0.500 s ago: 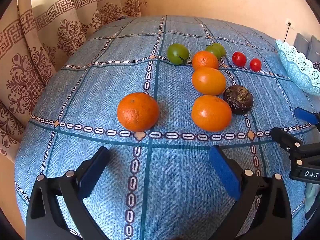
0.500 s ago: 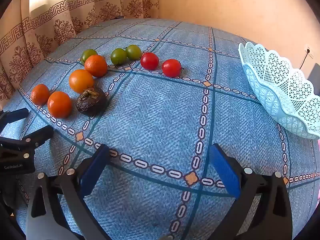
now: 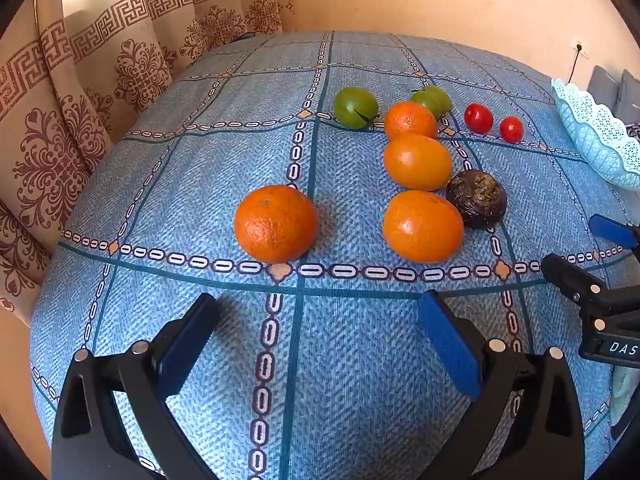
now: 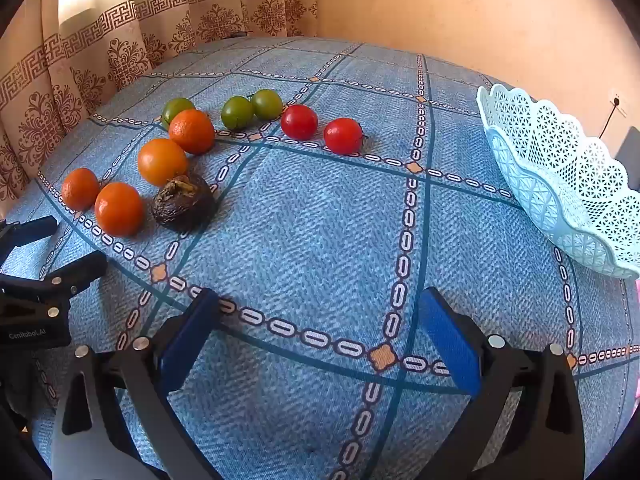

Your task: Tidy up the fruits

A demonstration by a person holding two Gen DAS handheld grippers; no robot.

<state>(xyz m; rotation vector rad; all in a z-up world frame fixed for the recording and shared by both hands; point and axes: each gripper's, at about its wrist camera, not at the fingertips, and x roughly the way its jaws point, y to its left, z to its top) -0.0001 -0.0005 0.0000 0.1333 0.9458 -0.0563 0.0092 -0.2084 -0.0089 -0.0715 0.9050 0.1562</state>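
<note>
Fruits lie on the blue patterned tablecloth (image 3: 240,168). Several oranges include a lone one (image 3: 275,223) at the left and one (image 3: 422,226) beside a dark wrinkled fruit (image 3: 477,198). Three green fruits (image 4: 237,112) and two red tomatoes (image 4: 343,135) lie behind them. A light blue lattice basket (image 4: 560,184) stands at the right and shows no fruit inside. My left gripper (image 3: 318,318) is open and empty, short of the oranges. My right gripper (image 4: 318,318) is open and empty, over bare cloth.
Patterned curtains (image 3: 80,100) hang along the left and back. A beige wall (image 4: 460,12) is behind the table. The right gripper shows at the left wrist view's right edge (image 3: 592,264).
</note>
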